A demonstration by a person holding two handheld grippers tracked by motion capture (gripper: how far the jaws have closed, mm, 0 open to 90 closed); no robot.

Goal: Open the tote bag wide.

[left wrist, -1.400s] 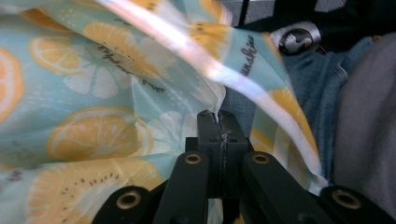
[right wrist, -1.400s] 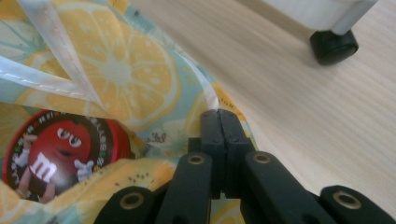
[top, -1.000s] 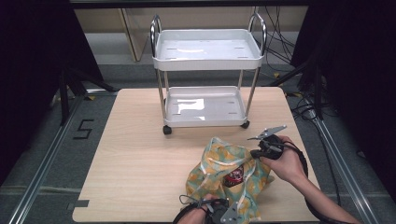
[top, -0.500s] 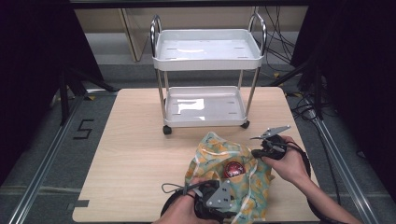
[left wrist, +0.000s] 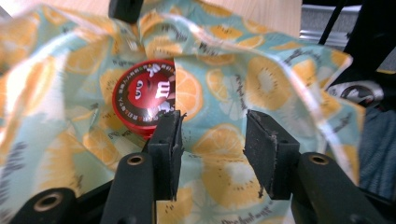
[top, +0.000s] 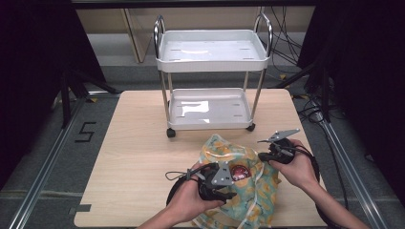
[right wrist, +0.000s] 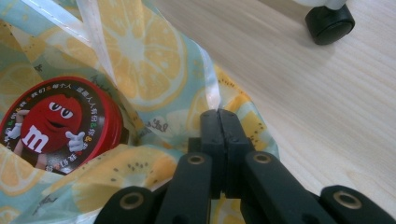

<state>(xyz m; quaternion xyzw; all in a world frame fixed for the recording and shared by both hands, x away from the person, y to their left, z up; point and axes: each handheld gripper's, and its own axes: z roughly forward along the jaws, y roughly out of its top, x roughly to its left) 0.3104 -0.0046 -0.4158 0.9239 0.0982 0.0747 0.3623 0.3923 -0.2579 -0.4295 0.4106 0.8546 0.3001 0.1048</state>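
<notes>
A lemon-print cloth bag (top: 248,195) lies on the table's near right part with its mouth open. A round red candy tin (top: 239,171) lies inside it, lid up. My right gripper (top: 261,156) is shut on the bag's rim by a white strap, and holds the mouth up. In the right gripper view the jaws (right wrist: 219,114) pinch the cloth, with the tin (right wrist: 56,121) to their left. My left gripper (top: 233,183) hovers over the bag's near side. Its jaws (left wrist: 214,126) have just been opening and are empty; the tin (left wrist: 140,95) lies beyond the left jaw.
A white two-shelf cart (top: 210,125) stands on the far middle of the wooden table (top: 138,157), both shelves bare. One caster (right wrist: 329,21) is close beyond the right gripper. Cables trail from both grippers.
My left gripper has come up from the bottom edge to the bag's near side and its jaws have opened. The right hand and the bag's rim have stayed put.
</notes>
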